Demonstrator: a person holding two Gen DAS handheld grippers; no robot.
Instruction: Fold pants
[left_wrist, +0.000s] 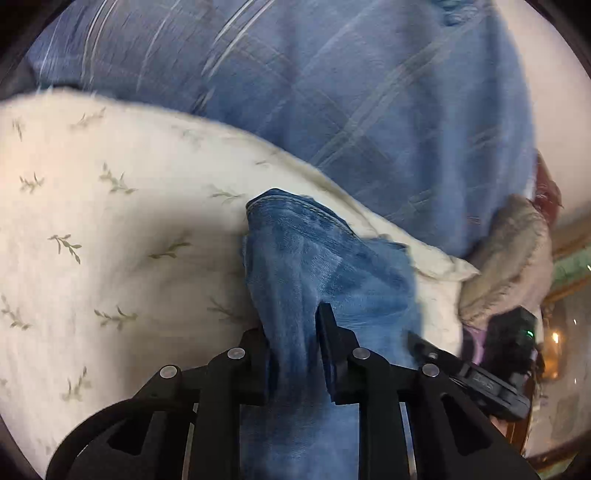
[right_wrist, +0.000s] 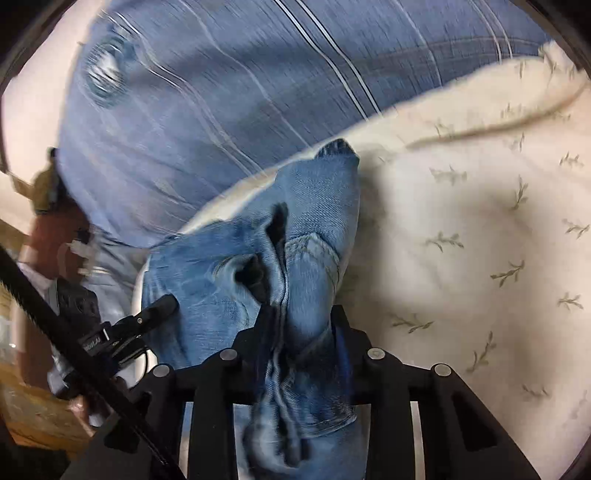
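Note:
The pants are blue denim jeans (left_wrist: 325, 266), bunched and lifted above a cream bedsheet with small leaf prints (left_wrist: 110, 229). My left gripper (left_wrist: 295, 332) is shut on a fold of the denim, which runs down between its fingers. My right gripper (right_wrist: 299, 321) is shut on another bunched part of the jeans (right_wrist: 314, 221), near a seam and a pocket. Each gripper shows at the edge of the other's view: the right one in the left wrist view (left_wrist: 480, 376), the left one in the right wrist view (right_wrist: 122, 328). Both views are motion-blurred.
A blue plaid blanket (left_wrist: 332, 81) lies over the far part of the bed, also in the right wrist view (right_wrist: 221, 92). A grey-beige cloth (left_wrist: 506, 258) sits at the bed's right edge. Wooden furniture shows beyond the bed (left_wrist: 569, 258).

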